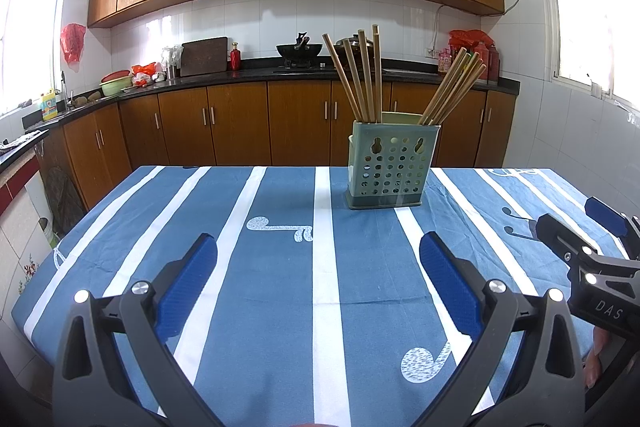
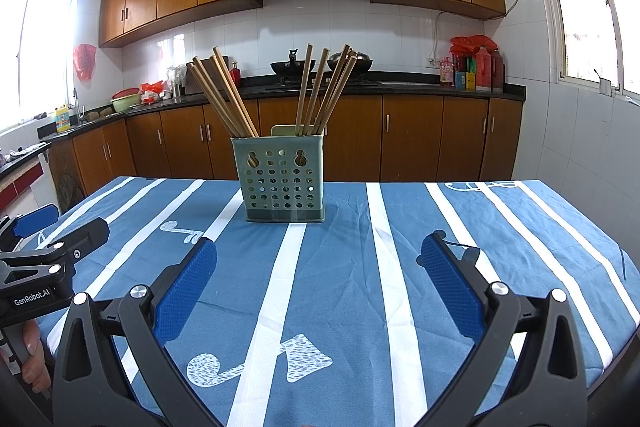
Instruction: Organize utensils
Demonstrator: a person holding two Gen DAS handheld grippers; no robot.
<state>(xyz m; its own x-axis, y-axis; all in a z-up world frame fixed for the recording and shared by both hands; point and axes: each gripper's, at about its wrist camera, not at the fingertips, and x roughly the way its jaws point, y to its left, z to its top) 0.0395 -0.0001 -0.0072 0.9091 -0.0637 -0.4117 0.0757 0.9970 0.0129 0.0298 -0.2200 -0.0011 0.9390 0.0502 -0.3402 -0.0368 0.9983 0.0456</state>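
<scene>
Both grippers hover open over the table, facing the chopstick holder straight ahead.

The pale green perforated plastic utensil holder (image 2: 283, 179) stands upright on the blue-and-white striped tablecloth (image 2: 400, 267), well apart from both tools. It holds two bundles of long wooden chopsticks (image 1: 362, 75), their long axes near vertical, one bundle leaning left and the other right. The left gripper (image 1: 318, 267) has its jaws wide apart and empty; the holder lies ahead and slightly to its right. The right gripper (image 2: 318, 271) is likewise spread and empty, with the holder ahead and slightly to its left. The holder sits between the two; neither looks clearly nearer, so I judge either could reach forward and upward to the chopstick tops.
</scene>
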